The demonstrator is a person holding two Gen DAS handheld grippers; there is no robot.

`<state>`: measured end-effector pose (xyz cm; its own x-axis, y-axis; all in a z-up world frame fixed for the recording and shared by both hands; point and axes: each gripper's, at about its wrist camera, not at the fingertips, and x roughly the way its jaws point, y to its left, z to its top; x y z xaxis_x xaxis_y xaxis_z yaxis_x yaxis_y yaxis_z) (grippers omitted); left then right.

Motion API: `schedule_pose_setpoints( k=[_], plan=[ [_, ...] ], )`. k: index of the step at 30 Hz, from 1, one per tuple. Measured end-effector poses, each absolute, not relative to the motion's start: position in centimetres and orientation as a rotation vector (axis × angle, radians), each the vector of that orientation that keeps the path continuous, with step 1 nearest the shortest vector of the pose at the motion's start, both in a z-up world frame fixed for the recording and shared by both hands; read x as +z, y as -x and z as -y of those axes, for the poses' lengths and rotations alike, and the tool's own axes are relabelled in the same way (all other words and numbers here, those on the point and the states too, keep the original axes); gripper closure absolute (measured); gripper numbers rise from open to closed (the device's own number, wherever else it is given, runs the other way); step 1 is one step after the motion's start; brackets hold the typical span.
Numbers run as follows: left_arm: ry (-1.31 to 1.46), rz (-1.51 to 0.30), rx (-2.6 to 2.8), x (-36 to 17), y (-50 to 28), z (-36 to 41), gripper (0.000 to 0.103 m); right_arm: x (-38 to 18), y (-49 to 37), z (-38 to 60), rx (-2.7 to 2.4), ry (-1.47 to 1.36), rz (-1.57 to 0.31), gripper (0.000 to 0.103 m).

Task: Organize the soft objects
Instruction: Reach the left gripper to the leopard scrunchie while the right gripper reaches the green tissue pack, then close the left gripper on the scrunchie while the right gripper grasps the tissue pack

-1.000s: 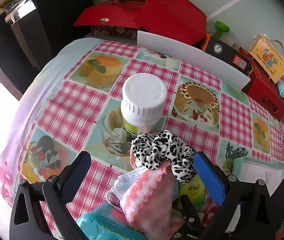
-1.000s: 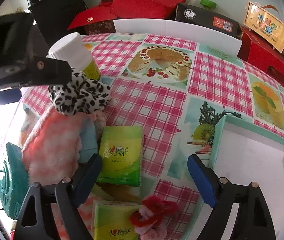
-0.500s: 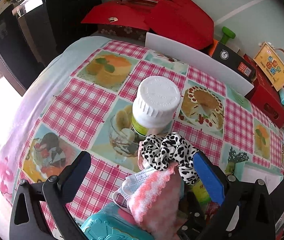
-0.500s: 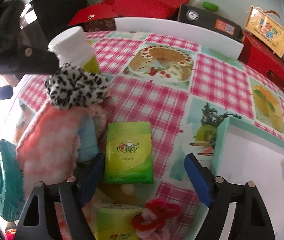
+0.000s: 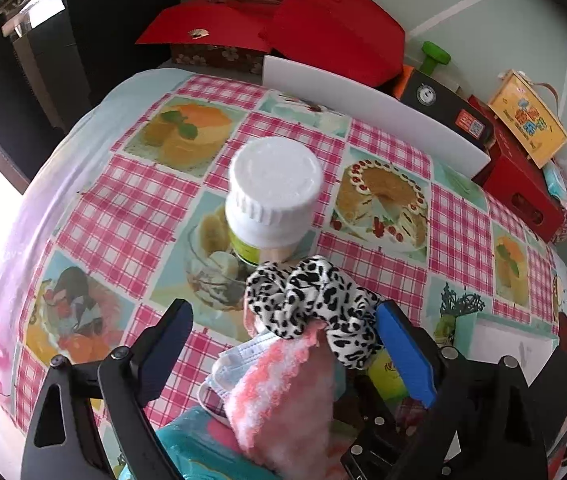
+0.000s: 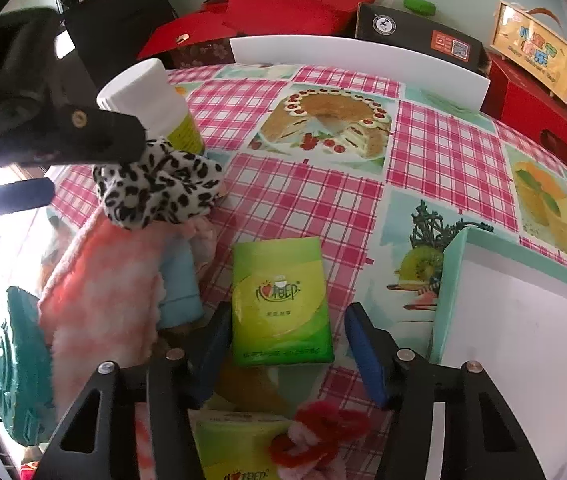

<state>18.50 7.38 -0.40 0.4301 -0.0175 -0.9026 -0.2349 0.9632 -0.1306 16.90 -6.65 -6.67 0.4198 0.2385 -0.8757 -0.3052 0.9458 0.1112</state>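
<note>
A leopard-print scrunchie (image 5: 315,300) lies on a pink-and-white fluffy cloth (image 5: 283,396) with a blue face mask (image 5: 239,356) beneath. My left gripper (image 5: 283,344) is open, its jaws on either side of the scrunchie and cloth. The scrunchie (image 6: 155,192) and cloth (image 6: 99,288) show at left in the right wrist view. My right gripper (image 6: 287,344) is open, its jaws either side of a green tissue pack (image 6: 279,300). A second green pack (image 6: 235,448) and a red-pink scrunchie (image 6: 315,436) lie below it.
A white-capped bottle (image 5: 271,196) stands just behind the scrunchie. A white box with a teal rim (image 6: 523,320) sits at right. A teal object (image 5: 187,452) lies at the near edge. A white board (image 5: 371,108) and red boxes (image 5: 323,28) line the back.
The left gripper has pulled back slightly. The right gripper has moved forward and lower, so the green tissue pack now sits between its jaws.
</note>
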Motion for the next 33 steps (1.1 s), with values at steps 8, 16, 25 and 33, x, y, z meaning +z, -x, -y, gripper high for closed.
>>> schedule_pose_setpoints(
  k=[8, 16, 25, 33],
  plan=[
    [0.276, -1.133, 0.089, -1.2, -19.0, -7.0, 0.032, -6.8, -16.9, 6.8, 0.346, 0.063, -1.089, 0.043],
    [0.305, -1.114, 0.057, -0.9, -19.0, -7.1, 0.049, -6.8, -16.7, 7.0, 0.346, 0.052, -1.092, 0.043],
    [0.353, -1.101, 0.045, -0.7, -18.9, -7.7, 0.058, -6.8, -16.7, 7.0, 0.347, 0.045, -1.091, 0.043],
    [0.364, -1.078, 0.038, 0.0, -18.5, -7.9, 0.059, -6.7, -16.7, 7.1, 0.347, 0.039, -1.092, 0.043]
  ],
)
